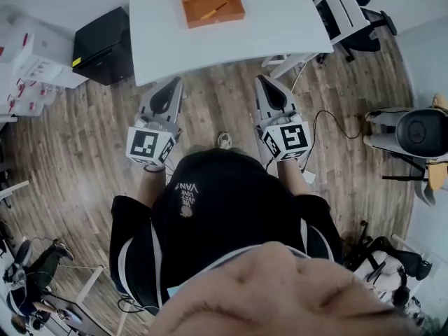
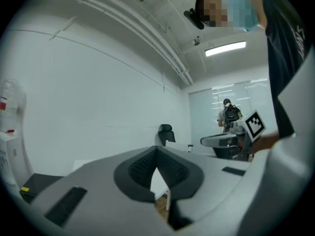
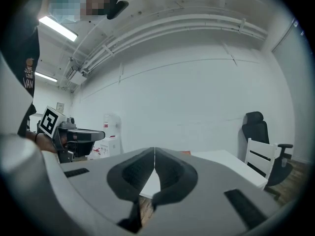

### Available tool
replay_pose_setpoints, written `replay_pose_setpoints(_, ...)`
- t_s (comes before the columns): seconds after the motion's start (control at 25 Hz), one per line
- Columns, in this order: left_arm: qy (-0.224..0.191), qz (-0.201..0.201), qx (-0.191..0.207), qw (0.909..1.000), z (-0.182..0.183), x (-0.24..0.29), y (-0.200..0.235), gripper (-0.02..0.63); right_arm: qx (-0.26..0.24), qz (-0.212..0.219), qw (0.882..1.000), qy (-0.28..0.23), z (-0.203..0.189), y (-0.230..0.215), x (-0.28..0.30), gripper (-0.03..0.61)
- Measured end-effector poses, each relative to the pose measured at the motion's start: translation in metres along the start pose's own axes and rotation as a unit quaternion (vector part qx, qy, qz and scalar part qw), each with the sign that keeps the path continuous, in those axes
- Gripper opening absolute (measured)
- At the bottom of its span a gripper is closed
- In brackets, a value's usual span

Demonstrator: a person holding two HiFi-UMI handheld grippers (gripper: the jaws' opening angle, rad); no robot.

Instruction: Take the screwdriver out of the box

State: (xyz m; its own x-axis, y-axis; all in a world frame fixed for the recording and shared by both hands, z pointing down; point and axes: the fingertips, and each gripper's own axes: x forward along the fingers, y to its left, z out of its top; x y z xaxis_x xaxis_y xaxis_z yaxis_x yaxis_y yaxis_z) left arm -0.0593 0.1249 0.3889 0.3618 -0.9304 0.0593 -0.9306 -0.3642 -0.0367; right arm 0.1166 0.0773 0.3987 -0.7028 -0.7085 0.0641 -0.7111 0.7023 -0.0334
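An open orange box (image 1: 210,0) lies on the white table (image 1: 280,26) at the far side, and a yellow-handled screwdriver (image 1: 212,10) rests inside it. My left gripper (image 1: 171,84) and right gripper (image 1: 264,81) are held level over the wood floor, short of the table's near edge. Both are shut with nothing between the jaws. In the left gripper view the left gripper (image 2: 157,151) has its tips pressed together. The right gripper (image 3: 154,150) looks the same in its own view, with the table edge (image 3: 231,159) just beyond.
A black cabinet (image 1: 101,44) stands left of the table and white shelving (image 1: 31,54) farther left. White and black chairs (image 1: 350,12) sit at the table's right end. Cables and a machine (image 1: 416,135) lie on the floor at the right. A person with a backpack (image 2: 230,114) stands far off.
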Motion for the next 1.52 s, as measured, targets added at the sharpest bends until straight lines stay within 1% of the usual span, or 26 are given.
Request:
replay_pose_setpoints(0.32,0.01,0.029,-0.008,0.9995,-0.01,0.018,0.008,0.015,0.007,0.028,1.0,0.01,-0.01,-0.019,0.025,0.012)
replay_pose_setpoints(0.48,0.009,0.043,-0.013,0.999,-0.011,0.025,0.028,0.015,0.009,0.034,0.999,0.015,-0.011,-0.025,0.048,0.012)
replay_pose_setpoints(0.64,0.008,0.046,-0.02,0.9987,-0.012,0.035,0.054,0.015,0.007,0.028,0.999,0.013,-0.007,-0.03,0.077,0.012)
replay_pose_setpoints(0.84,0.001,0.027,-0.019,0.9995,-0.004,0.063,0.086,0.015,0.001,0.017,1.0,0.011,0.004,-0.034,0.111,0.012)
replay_pose_setpoints(1.16,-0.008,-0.016,-0.009,0.9998,0.005,0.106,0.131,0.015,0.001,-0.009,1.0,0.003,0.015,-0.041,0.166,0.012)
replay_pose_setpoints(1.52,-0.011,-0.063,-0.001,0.998,0.008,0.131,0.177,0.015,0.002,-0.056,0.998,-0.004,0.021,-0.043,0.207,0.012)
